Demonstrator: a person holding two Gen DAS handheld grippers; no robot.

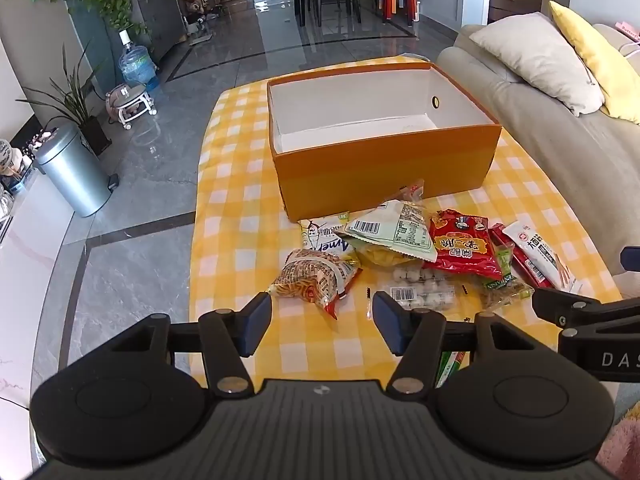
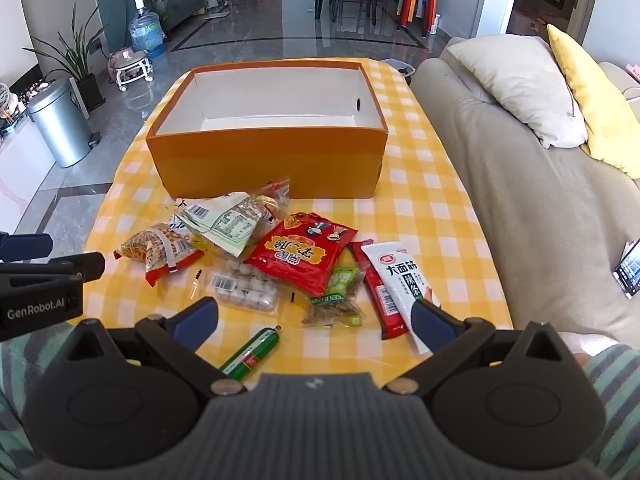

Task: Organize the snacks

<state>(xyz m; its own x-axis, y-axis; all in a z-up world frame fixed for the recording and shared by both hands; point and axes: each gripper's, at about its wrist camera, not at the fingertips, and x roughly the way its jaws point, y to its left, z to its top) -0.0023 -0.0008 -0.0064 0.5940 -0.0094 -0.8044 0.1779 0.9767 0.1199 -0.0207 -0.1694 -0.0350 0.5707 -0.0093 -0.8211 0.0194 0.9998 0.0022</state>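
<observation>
An empty orange box (image 1: 384,168) (image 2: 272,168) stands open on the yellow checked table. In front of it lies a pile of snack packets: a red bag (image 1: 464,246) (image 2: 302,252), a striped orange bag (image 1: 316,276) (image 2: 160,252), a pale green bag (image 1: 392,228) (image 2: 224,220), a clear pack of white balls (image 1: 420,286) (image 2: 248,286), a white packet (image 2: 400,276) and a green sausage (image 2: 250,354). My left gripper (image 1: 320,326) is open and empty, hovering before the striped bag. My right gripper (image 2: 314,322) is open and empty above the table's near edge.
A beige sofa (image 2: 540,184) with a cream and a yellow cushion runs along the table's right side. A phone (image 2: 628,270) lies on it. A metal bin (image 1: 76,172), plants and a water jug stand on the floor to the left.
</observation>
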